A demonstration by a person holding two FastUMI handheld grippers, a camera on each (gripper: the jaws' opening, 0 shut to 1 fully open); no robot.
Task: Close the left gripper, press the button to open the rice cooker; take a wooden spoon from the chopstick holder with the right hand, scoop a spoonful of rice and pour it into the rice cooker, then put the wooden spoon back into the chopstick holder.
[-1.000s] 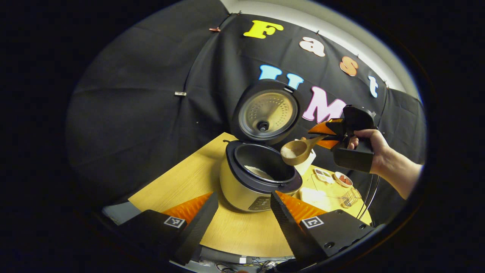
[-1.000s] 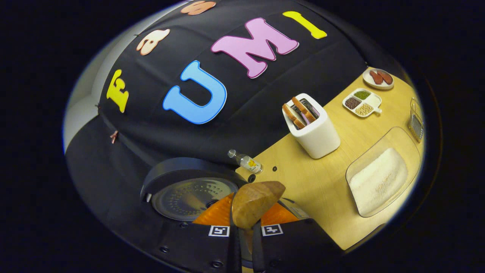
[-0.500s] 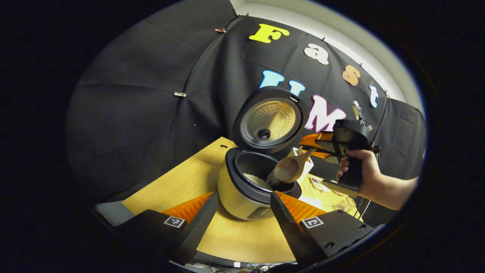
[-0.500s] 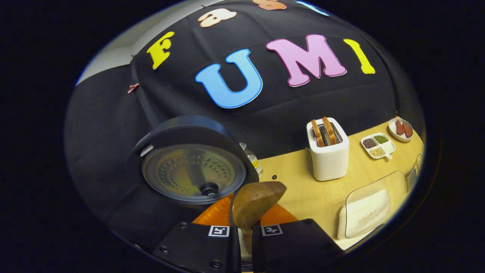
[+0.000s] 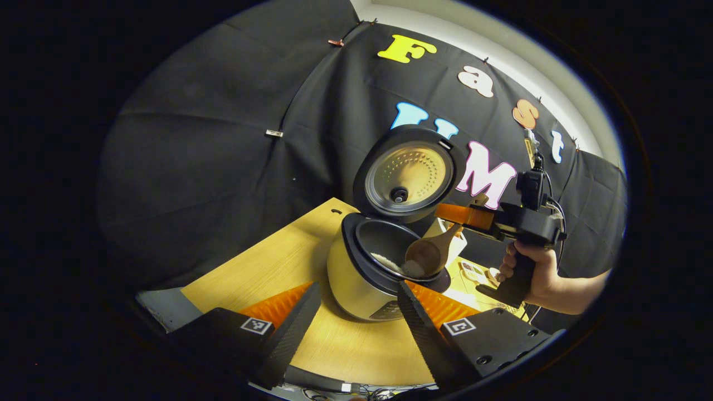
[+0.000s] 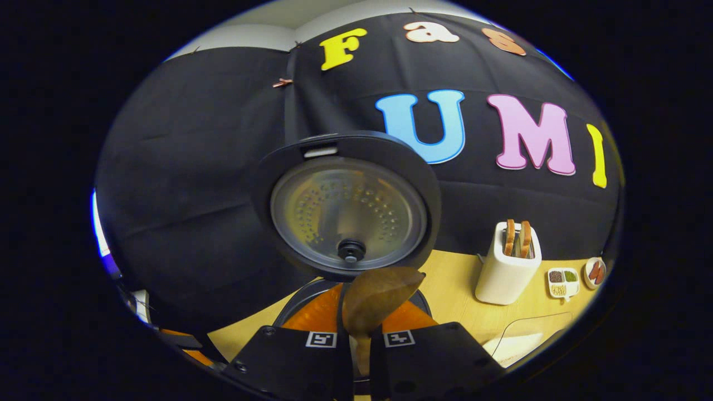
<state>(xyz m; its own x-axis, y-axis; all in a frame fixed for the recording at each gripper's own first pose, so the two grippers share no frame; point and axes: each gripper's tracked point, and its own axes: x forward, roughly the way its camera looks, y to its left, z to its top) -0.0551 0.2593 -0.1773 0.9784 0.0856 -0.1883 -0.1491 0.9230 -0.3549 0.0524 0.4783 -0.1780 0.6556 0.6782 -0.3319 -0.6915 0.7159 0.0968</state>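
The right gripper [image 6: 361, 340] pinches one smooth wooden spoon [image 5: 426, 255], its bowl tipped into the round metal rice cooker [image 5: 367, 267] ahead; the left gripper [image 5: 353, 312] is spread, nearer than the cooker.

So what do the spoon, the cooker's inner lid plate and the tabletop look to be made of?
Spoon: apparently wood, matte brown with faint grain, held between the right gripper fingers. Inner lid plate: likely metal, a shiny reflective disc dotted with small dimples or holes. Tabletop: pale wood or wood-look laminate, smooth with fine straight grain; which one can't be told.
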